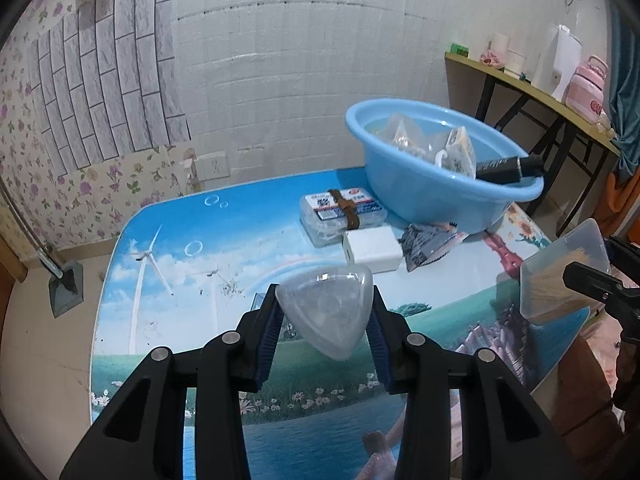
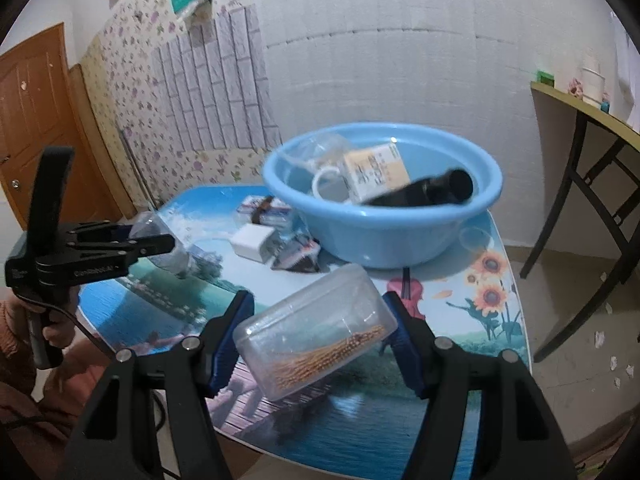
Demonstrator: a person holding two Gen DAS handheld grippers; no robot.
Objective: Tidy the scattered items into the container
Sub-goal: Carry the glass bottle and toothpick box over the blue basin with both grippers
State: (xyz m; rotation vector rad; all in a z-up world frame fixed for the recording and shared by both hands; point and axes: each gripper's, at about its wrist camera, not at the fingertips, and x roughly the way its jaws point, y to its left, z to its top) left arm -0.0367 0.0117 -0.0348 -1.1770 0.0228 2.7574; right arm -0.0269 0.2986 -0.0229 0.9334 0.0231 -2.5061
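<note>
My left gripper [image 1: 326, 294] is shut on a clear triangular plastic case [image 1: 328, 320], held above the picture-printed table [image 1: 180, 248]. My right gripper [image 2: 318, 300] is shut on a clear oblong box [image 2: 316, 328] of golden sticks, tilted and lifted off the table; both pads press on its ends. The blue basin [image 2: 380, 236] stands at the table's far right, holding a black tube [image 2: 432, 192], a small carton [image 2: 376, 172] and a clear bag. Just before the basin lie a labelled clear box with a brown band [image 1: 342, 212], a white charger [image 1: 372, 248] and a dark sachet [image 1: 428, 244].
A side table [image 1: 532, 80] with bottles and a pink jar stands at the right by the wall. A dustpan [image 1: 66, 288] rests on the floor at the left. A wooden door [image 2: 32, 120] is far left. A person's hand [image 2: 56, 332] grips the left tool's handle.
</note>
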